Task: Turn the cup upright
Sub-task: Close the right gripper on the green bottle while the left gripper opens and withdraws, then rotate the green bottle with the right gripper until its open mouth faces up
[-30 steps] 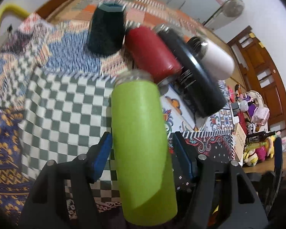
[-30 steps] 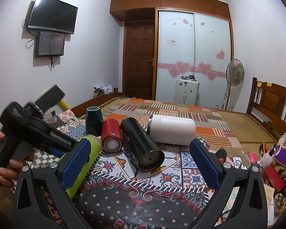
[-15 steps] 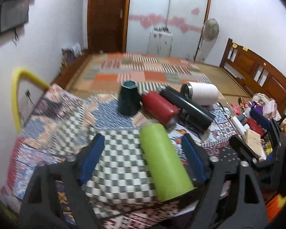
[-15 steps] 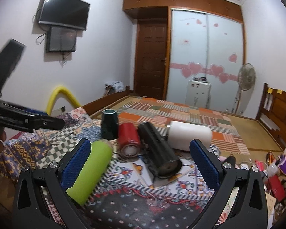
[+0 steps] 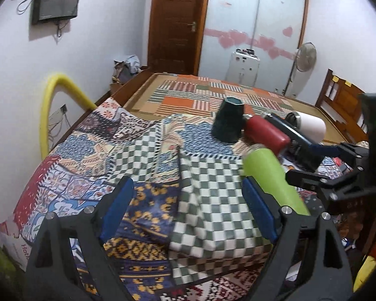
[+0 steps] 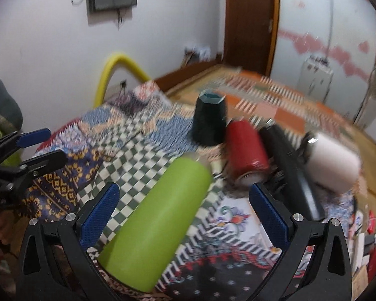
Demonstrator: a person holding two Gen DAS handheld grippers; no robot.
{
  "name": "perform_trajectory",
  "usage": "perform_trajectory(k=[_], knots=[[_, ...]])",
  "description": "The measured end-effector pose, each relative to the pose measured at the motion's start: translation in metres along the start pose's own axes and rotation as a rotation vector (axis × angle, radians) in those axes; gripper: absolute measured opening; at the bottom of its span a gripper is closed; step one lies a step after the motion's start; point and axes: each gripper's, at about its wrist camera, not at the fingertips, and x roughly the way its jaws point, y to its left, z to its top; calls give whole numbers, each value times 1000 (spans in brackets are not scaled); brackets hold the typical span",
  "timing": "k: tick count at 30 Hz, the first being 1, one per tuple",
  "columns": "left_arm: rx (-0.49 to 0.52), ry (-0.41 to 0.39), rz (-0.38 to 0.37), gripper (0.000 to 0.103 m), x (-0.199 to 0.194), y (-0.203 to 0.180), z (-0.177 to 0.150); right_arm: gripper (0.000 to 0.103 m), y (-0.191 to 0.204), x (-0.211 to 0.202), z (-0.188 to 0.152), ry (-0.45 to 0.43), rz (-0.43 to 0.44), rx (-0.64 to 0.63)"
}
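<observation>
A lime green cup (image 6: 158, 215) lies on its side on the patterned cloth, its base toward me; it also shows in the left wrist view (image 5: 270, 173). My right gripper (image 6: 185, 215) is open, its fingers on either side of the green cup, not touching. My left gripper (image 5: 185, 215) is open and empty, left of the green cup; it shows at the left edge of the right wrist view (image 6: 35, 145). A red cup (image 6: 245, 155), a black cup (image 6: 288, 165) and a white cup (image 6: 333, 163) lie on their sides behind. A dark teal cup (image 6: 209, 120) stands upside down.
The cups lie on a table covered with patchwork cloth (image 5: 127, 150). A yellow tube (image 5: 50, 100) arches at the left wall. A bed with a striped quilt (image 5: 213, 92) lies behind. Clutter (image 6: 371, 225) sits at the right.
My left gripper has let go of the green cup and pulled back to the left. My right gripper has swung left and down so its open fingers frame the green cup.
</observation>
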Motion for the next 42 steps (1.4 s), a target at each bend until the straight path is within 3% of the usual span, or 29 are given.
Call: perform_trajectory(k=[3,7,13,23,33,42], knots=[[4,-16,2,88,0,6,-10,101,-5,32,3,136,52,56],[19,-23,-6,89,0,8,-19,87,0,60,0,259,67,56],[49,-25,0,89,6,7,-28,83,3,83,-4,358,121,90],[42,-15,-3,89,10,8,-29,74,-17,85,-2,355,180,212],[71,-37,2,89,0,-6,-23,66,-14,51,4,254,173,155],[76,-58,-3,89,-9,-18,-14,64,2,5,6,93,111,44]])
